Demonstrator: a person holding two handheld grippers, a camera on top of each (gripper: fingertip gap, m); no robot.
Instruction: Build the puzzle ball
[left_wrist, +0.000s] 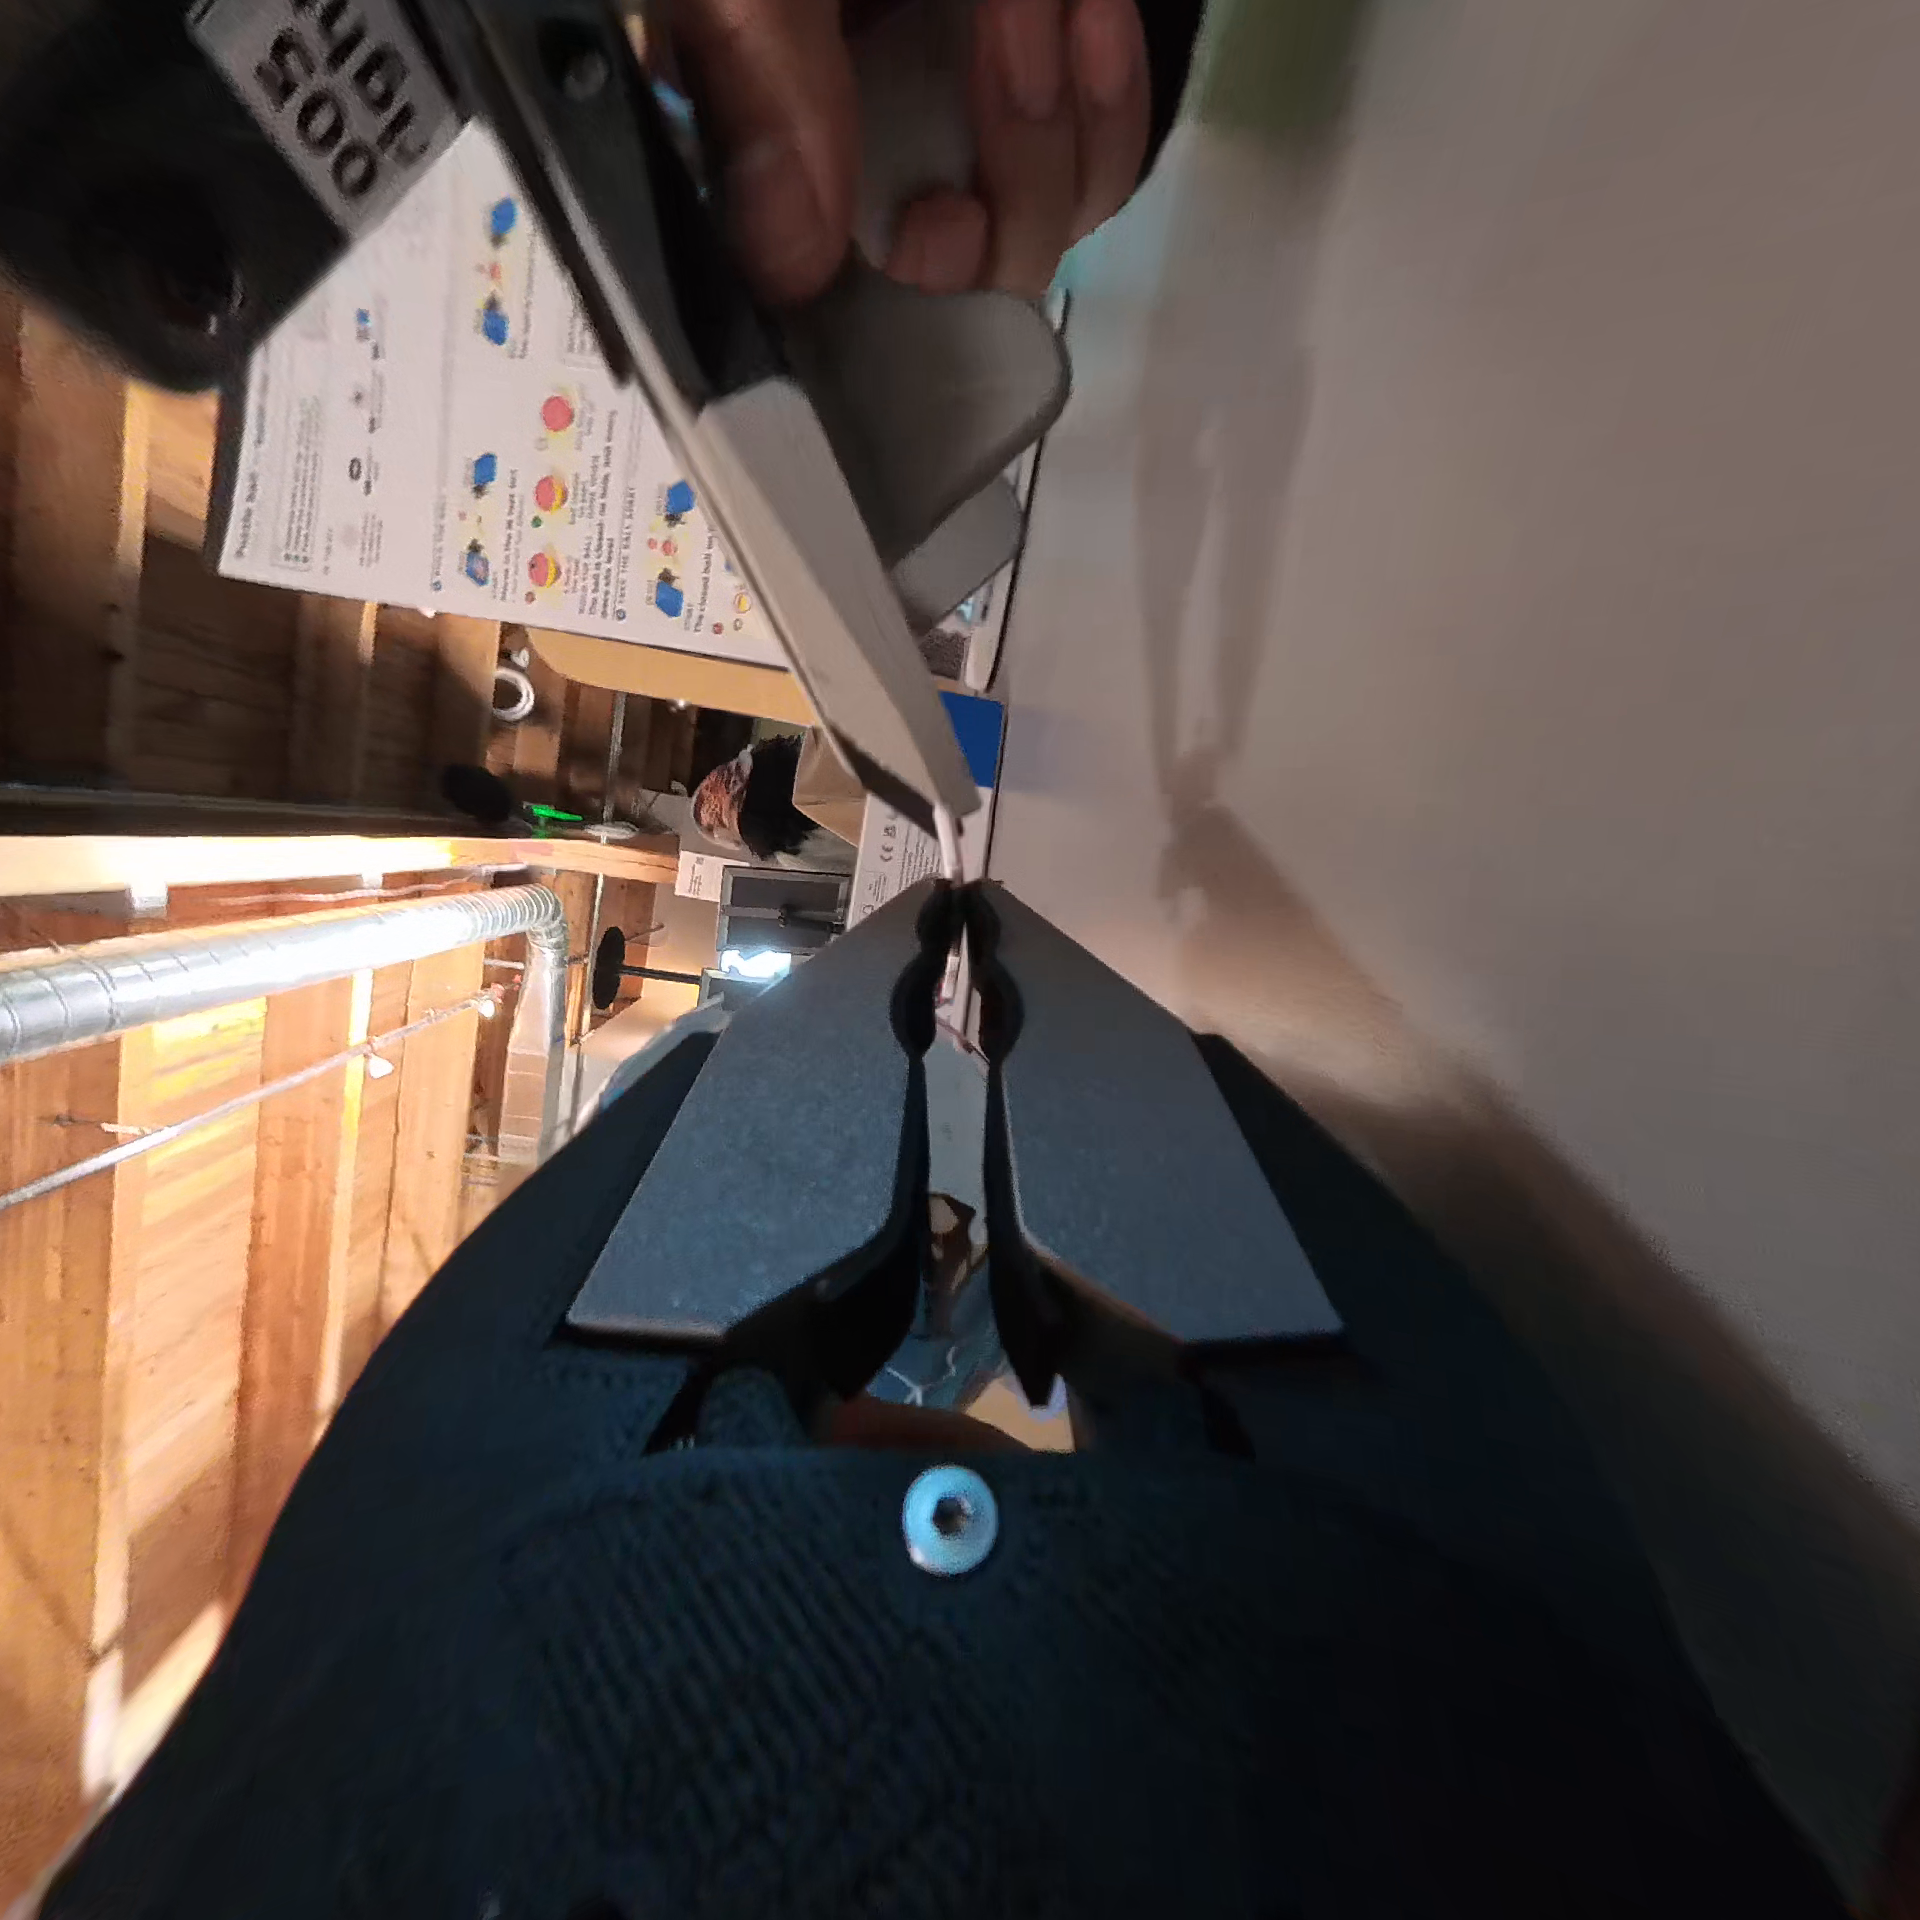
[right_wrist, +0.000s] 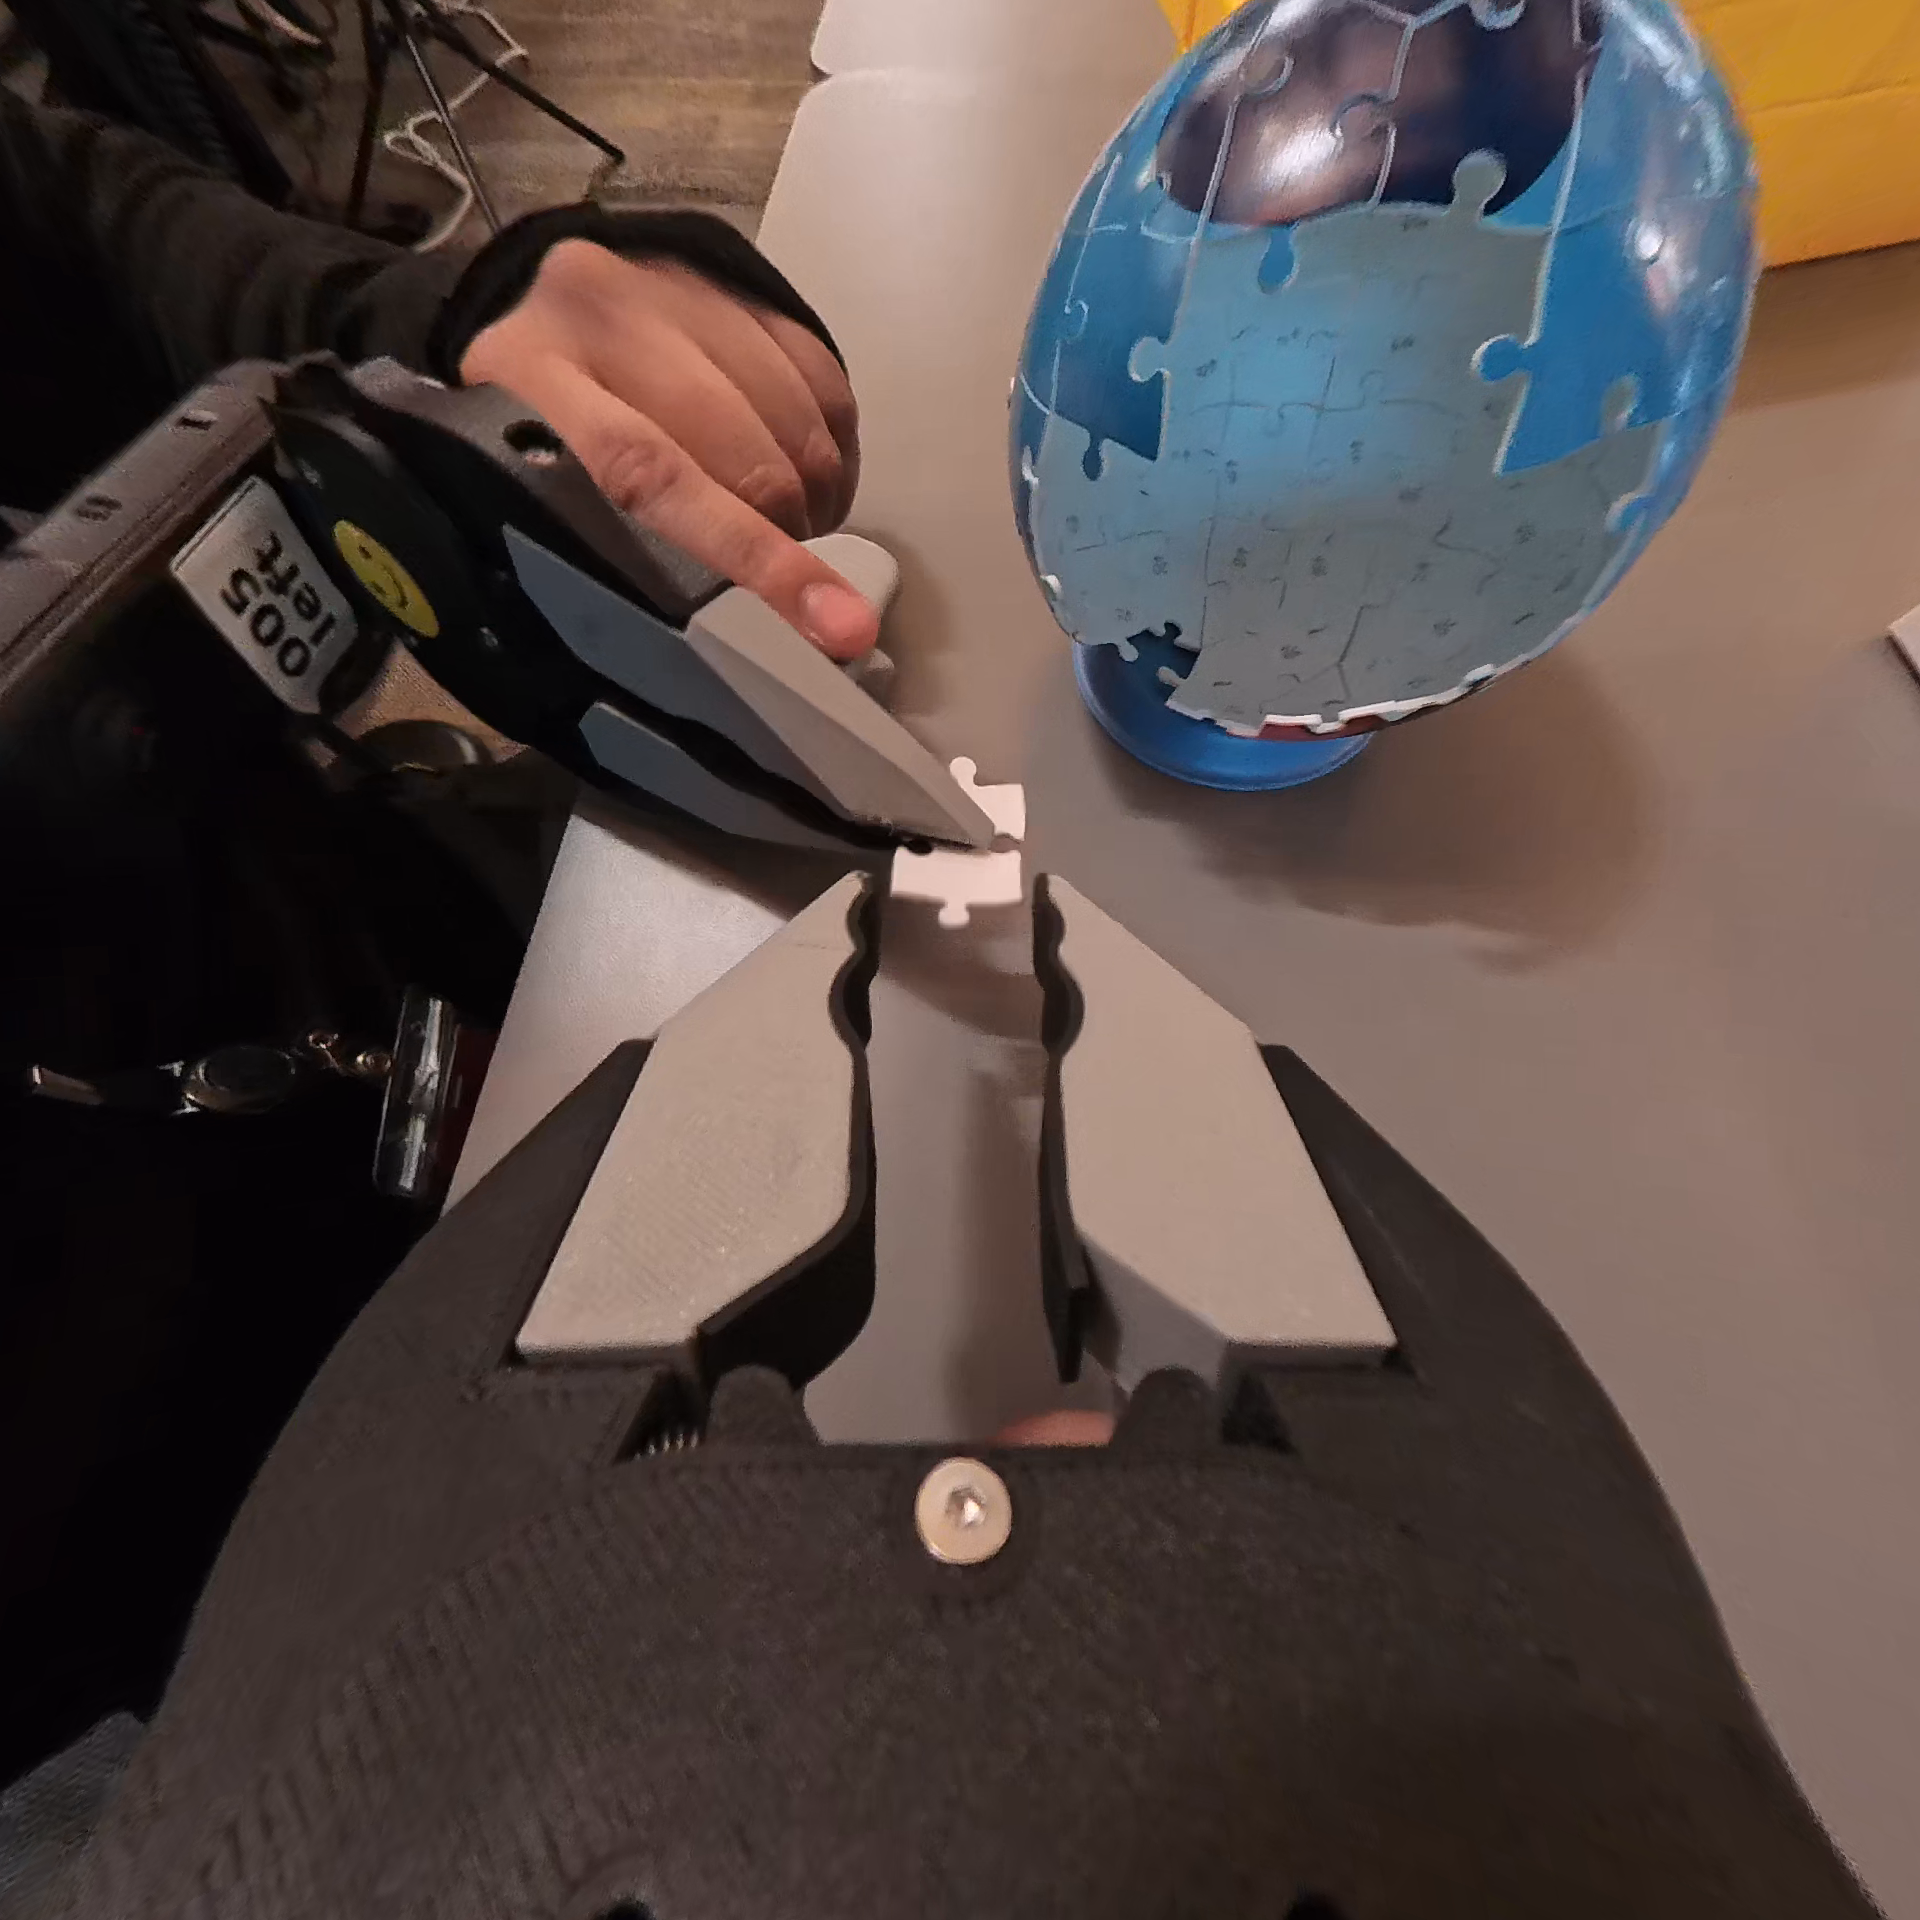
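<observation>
The left gripper (right_wrist: 971, 836) jaws are closed on a white puzzle piece (right_wrist: 982, 852), held above the worktop (right_wrist: 1558, 1143) near the puzzle ball (right_wrist: 1371, 416). The right gripper (right_wrist: 951, 904) jaws stand open around it. The piece is judged thin, light and rigid; grip it by its flat faces.

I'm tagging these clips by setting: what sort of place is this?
Probably a workshop or loft-style workspace, not a home: bare wooden beams, an exposed metal duct, and a plain grey table holding the puzzle ball.
</observation>
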